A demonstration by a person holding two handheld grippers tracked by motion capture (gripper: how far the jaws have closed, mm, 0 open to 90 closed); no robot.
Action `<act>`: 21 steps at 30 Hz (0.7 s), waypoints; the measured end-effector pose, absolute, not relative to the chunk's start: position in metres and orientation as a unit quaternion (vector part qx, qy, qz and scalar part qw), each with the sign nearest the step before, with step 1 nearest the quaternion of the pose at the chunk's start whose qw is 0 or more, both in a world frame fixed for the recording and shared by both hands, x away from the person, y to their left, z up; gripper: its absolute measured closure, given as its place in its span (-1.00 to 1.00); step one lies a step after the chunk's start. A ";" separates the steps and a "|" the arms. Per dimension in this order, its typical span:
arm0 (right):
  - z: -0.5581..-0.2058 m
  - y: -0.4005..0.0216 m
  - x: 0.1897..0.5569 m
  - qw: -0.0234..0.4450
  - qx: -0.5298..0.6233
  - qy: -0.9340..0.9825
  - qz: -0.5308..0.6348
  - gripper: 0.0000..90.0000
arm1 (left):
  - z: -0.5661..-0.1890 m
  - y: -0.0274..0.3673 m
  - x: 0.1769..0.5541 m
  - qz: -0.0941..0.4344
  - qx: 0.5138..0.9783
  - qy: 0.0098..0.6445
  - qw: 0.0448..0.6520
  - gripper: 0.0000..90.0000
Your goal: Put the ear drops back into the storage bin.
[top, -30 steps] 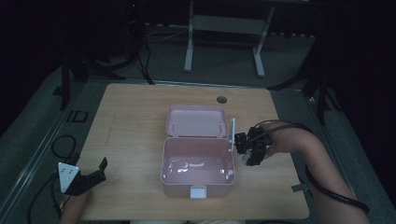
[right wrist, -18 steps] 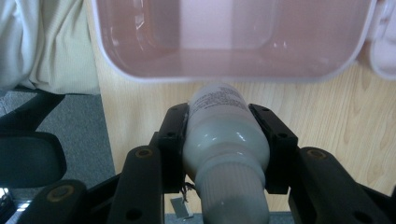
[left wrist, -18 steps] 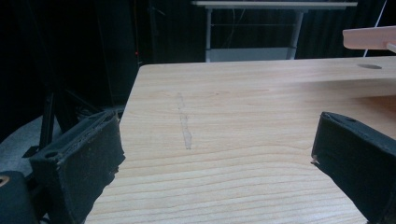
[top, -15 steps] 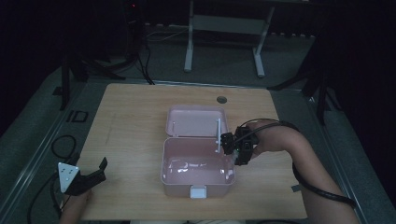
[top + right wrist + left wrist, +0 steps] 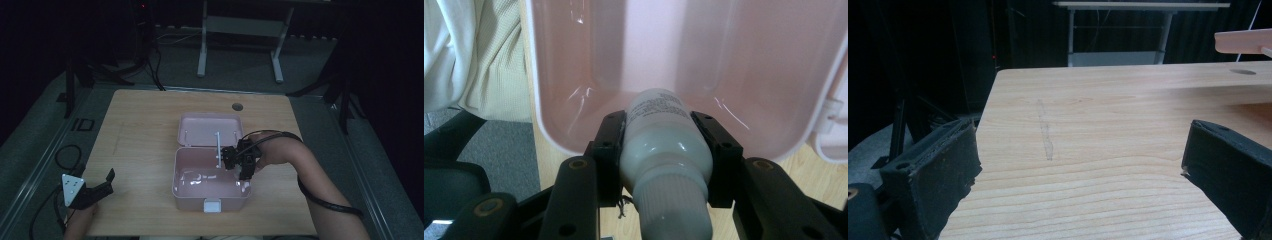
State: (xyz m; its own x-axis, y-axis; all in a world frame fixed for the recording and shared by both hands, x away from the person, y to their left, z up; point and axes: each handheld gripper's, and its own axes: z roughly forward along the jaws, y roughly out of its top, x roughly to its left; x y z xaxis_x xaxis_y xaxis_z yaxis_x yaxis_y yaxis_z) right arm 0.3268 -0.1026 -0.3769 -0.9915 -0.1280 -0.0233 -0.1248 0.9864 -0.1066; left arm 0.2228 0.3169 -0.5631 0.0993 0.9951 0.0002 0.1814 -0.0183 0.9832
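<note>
An open pink box (image 5: 210, 192) sits in the middle of the wooden table (image 5: 140, 140), with its lid (image 5: 210, 125) laid back behind it. My right gripper (image 5: 236, 165) hovers over the right side of the box, reaching in from the right. In the right gripper view its jaws (image 5: 666, 130) are shut on a white bottle (image 5: 664, 145), which points down into the pink box (image 5: 574, 75) with its ribbed cap toward the camera. My left gripper (image 5: 106, 183) rests at the table's front left, and its jaws (image 5: 1078, 150) stand open over bare wood.
A round hole (image 5: 237, 106) marks the table's far side. A white metal stand (image 5: 240, 30) rises behind the table. The person's pale clothing (image 5: 474, 55) shows beside the box's near wall. An edge of the pink lid (image 5: 1243, 40) appears in the left gripper view.
My right gripper has carried the white bottle leftward, from beside the box's right wall to over its inside. The left gripper has stayed in place.
</note>
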 end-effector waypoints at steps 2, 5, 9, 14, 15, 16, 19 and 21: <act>-0.380 -0.101 0.326 0.013 -0.065 0.996 -0.052 0.33 | -0.563 0.317 0.223 0.429 0.570 0.516 0.474 -0.96; -0.386 -0.098 0.326 0.013 -0.066 0.997 -0.049 0.33 | -0.563 0.317 0.223 0.429 0.570 0.516 0.474 -0.96; -0.396 -0.096 0.327 0.010 -0.070 0.996 -0.051 0.32 | -0.563 0.317 0.223 0.429 0.570 0.516 0.474 -0.96; -0.408 -0.093 0.326 0.005 -0.073 0.996 -0.050 0.33 | -0.563 0.317 0.223 0.429 0.571 0.515 0.474 -0.96; -0.410 -0.093 0.327 0.005 -0.076 0.996 -0.049 0.33 | -0.563 0.317 0.223 0.430 0.571 0.515 0.473 -0.96; -0.413 -0.092 0.327 0.006 -0.076 0.996 -0.048 0.32 | -0.563 0.317 0.223 0.430 0.571 0.516 0.473 -0.96; -0.422 -0.092 0.327 0.007 -0.080 0.995 -0.052 0.32 | -0.563 0.317 0.223 0.429 0.570 0.516 0.474 -0.96; -0.428 -0.092 0.327 0.000 -0.075 0.996 -0.053 0.32 | -0.563 0.317 0.223 0.429 0.571 0.516 0.474 -0.96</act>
